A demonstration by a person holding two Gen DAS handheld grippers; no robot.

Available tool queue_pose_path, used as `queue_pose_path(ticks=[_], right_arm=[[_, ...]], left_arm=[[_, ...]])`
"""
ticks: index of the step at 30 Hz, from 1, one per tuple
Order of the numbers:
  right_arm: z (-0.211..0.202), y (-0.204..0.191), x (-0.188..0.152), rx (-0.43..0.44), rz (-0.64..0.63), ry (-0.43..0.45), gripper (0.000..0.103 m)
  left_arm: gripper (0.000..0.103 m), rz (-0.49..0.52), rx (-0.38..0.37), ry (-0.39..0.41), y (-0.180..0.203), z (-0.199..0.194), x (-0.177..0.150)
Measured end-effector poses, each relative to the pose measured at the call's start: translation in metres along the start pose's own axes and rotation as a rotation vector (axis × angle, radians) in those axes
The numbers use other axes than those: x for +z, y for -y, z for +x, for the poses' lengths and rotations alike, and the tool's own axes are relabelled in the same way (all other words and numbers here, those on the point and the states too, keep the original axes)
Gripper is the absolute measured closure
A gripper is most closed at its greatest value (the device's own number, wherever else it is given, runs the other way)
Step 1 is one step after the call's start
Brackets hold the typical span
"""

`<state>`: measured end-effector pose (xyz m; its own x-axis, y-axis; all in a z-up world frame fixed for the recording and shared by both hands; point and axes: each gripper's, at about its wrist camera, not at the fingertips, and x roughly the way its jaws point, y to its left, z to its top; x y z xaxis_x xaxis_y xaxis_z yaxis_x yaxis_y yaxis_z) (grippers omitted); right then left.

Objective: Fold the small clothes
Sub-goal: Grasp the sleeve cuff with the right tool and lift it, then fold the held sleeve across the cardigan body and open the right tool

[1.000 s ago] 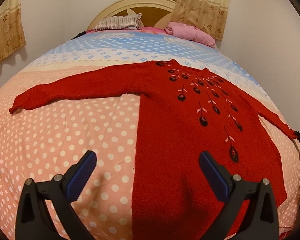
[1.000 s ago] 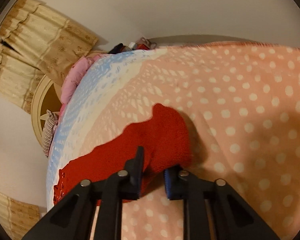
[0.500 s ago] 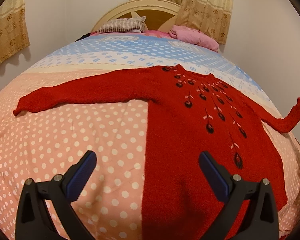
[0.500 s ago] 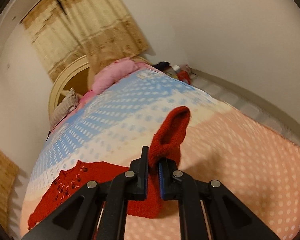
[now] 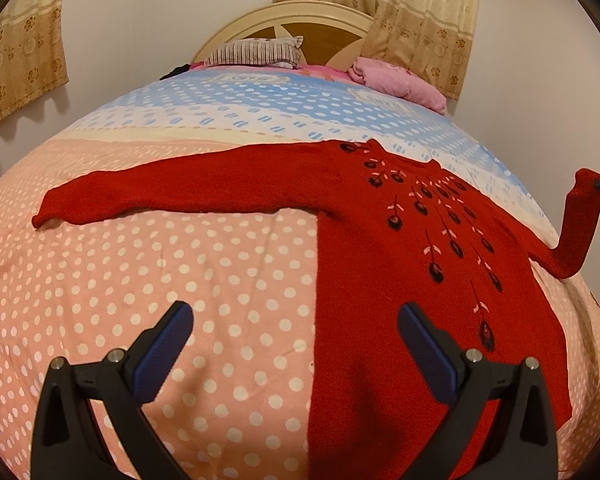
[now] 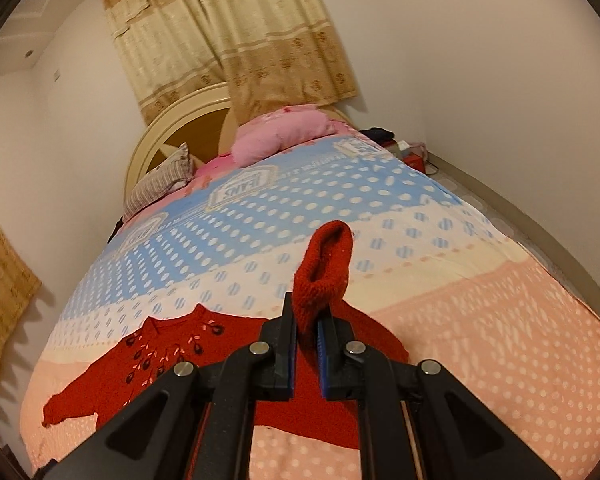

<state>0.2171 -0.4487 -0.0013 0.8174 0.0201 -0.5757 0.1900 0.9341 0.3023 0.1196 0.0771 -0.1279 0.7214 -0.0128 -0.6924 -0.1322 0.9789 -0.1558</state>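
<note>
The left gripper (image 5: 292, 344) hangs over the near edge of the bed (image 5: 140, 280), its fingers (image 5: 168, 344) spread wide and holding nothing. The red sweater (image 5: 400, 280) lies flat just past them, hem near, neck far. Its long way runs from the near edge toward the headboard (image 5: 284, 20). Over by the right edge, the right gripper (image 6: 306, 332) is clenched on the right sleeve cuff (image 6: 324, 272), held up off the bed. The fold probably goes left, across the sweater. The other sleeve (image 5: 160, 192) lies flat toward the left edge.

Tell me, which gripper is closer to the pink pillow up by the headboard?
Neither clearly. The pink pillow lies far up the bed from both: the right gripper pinches the red sweater's sleeve cuff, and the left gripper hovers open over the sweater's bottom edge.
</note>
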Motion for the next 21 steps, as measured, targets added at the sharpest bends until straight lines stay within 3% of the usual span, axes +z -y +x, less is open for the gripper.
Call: queue_pose_path(ticks=[21], right_arm=[[0.020, -0.123, 0.011, 0.145, -0.126, -0.012, 0.096]], left_arm=[[0.000, -0.028, 0.009, 0.001, -0.013, 0.002, 0.003]])
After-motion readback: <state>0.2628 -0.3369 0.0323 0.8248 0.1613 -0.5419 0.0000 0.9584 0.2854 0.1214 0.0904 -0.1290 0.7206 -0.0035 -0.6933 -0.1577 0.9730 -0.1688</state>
